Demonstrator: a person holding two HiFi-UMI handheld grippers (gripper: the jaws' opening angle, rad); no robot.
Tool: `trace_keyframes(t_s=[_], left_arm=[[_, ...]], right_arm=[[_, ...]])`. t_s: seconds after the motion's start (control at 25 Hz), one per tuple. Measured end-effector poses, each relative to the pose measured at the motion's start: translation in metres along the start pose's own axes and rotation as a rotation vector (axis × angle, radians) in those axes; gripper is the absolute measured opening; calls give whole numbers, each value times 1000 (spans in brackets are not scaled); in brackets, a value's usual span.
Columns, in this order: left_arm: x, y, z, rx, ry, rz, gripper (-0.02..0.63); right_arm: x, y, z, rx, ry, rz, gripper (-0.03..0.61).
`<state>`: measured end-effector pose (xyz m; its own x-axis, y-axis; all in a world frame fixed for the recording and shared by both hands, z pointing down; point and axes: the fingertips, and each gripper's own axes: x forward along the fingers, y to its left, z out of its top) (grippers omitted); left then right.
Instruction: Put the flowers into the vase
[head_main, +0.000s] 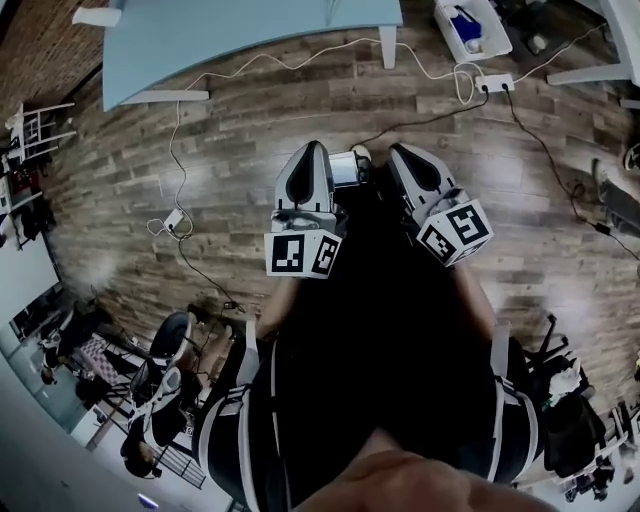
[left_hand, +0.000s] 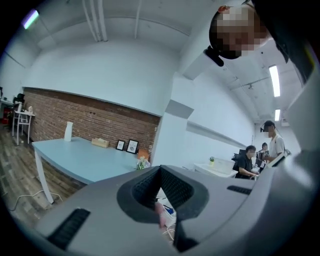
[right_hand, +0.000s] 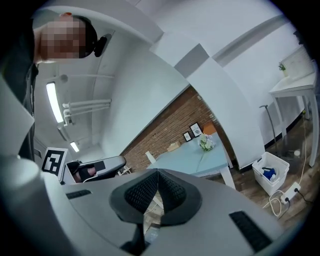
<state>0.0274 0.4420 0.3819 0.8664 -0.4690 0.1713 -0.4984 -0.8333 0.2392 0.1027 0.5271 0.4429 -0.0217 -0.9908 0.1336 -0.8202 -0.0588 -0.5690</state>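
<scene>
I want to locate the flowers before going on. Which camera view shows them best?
The right gripper view: the flowers stand clear on the blue table. The left gripper view shows the flowers smaller and less distinct. The head view does not show them.

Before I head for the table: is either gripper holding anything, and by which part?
Nothing is held. The left gripper and right gripper are both shut, tips meeting on nothing; the flowers sit on the table.

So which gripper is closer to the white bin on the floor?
Right. The right gripper sits just left of the white bin and short of it; the left gripper is farther left.
</scene>
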Motion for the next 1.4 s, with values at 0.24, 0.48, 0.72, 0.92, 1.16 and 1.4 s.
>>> trace_keyframes(t_s=[0.24, 0.48, 0.72, 0.92, 1.16, 1.4], left_arm=[[18, 24, 5, -1, -10, 10, 46], [63, 46, 19, -39, -28, -72, 46], [96, 88, 48, -89, -73, -136, 46], [107, 124, 48, -143, -52, -155, 46], [131, 145, 45, -135, -16, -131, 46], [157, 160, 40, -144, 9, -76, 46]], right_arm=[[24, -1, 0, -54, 29, -13, 18], [77, -13, 21, -97, 18, -57, 18], [137, -21, 44, -52, 26, -75, 18], [170, -17, 45, -57, 65, -122, 18], [182, -26, 47, -30, 71, -200, 18], [187, -47, 54, -6, 75, -236, 18]])
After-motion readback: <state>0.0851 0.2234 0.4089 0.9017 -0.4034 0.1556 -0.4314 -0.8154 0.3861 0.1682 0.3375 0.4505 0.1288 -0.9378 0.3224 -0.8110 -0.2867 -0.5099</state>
